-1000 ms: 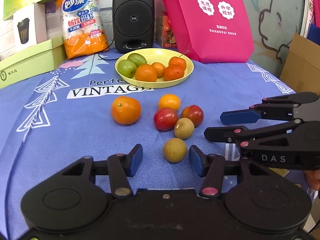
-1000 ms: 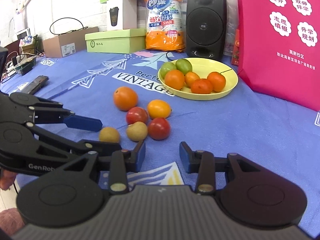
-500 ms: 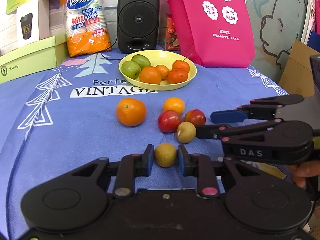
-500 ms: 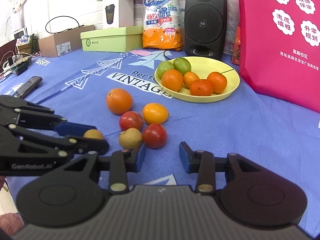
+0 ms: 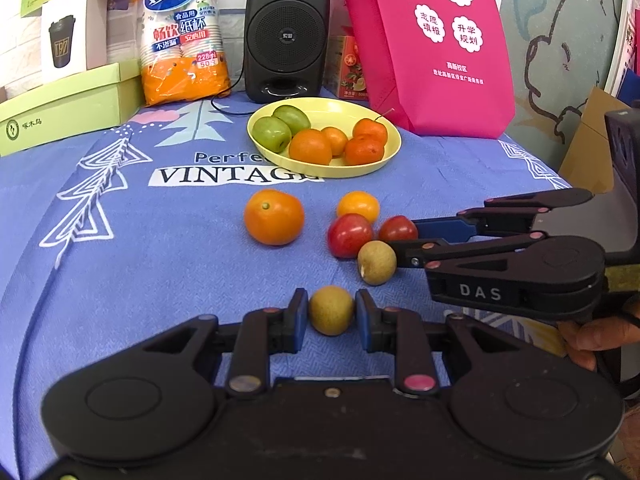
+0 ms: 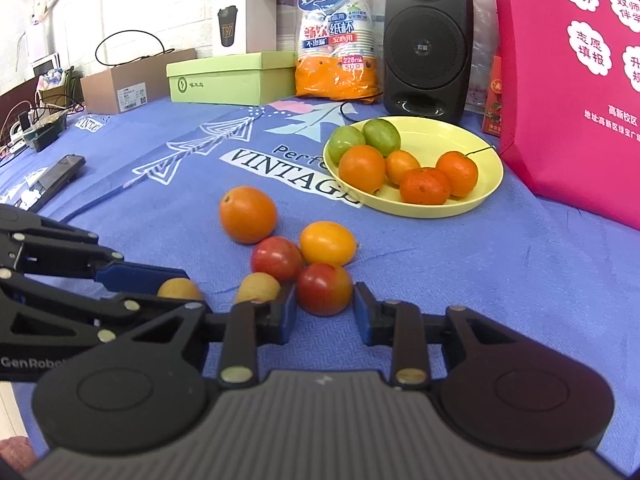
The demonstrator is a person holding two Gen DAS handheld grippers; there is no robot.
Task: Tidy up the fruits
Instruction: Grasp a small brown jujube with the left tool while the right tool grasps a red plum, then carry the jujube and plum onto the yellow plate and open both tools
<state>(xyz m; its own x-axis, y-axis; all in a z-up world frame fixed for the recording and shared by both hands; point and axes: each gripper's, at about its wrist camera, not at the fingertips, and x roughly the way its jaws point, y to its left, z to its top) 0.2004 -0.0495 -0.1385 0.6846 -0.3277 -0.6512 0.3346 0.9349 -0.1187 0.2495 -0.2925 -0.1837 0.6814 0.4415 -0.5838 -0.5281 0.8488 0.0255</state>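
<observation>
My left gripper (image 5: 331, 314) is shut on a tan round fruit (image 5: 331, 310) resting on the blue cloth; the fruit also shows in the right wrist view (image 6: 178, 289). My right gripper (image 6: 325, 312) is open, its fingers straddling a red fruit (image 6: 324, 289) without clear contact. A second tan fruit (image 6: 257, 287), another red fruit (image 6: 277, 258), a yellow-orange fruit (image 6: 327, 243) and a large orange (image 6: 248, 214) lie loose beside it. The yellow plate (image 6: 476, 200) holds two green fruits and several oranges.
A black speaker (image 5: 286, 32), an orange pack of paper cups (image 5: 182, 36), a pink bag (image 5: 432, 40) and a green box (image 5: 60, 108) stand behind the plate. A cardboard box (image 6: 132, 80) and cables (image 6: 36, 120) are at far left.
My left gripper moved forward and closed on the tan fruit. My right gripper moved forward until its fingers straddle the red fruit.
</observation>
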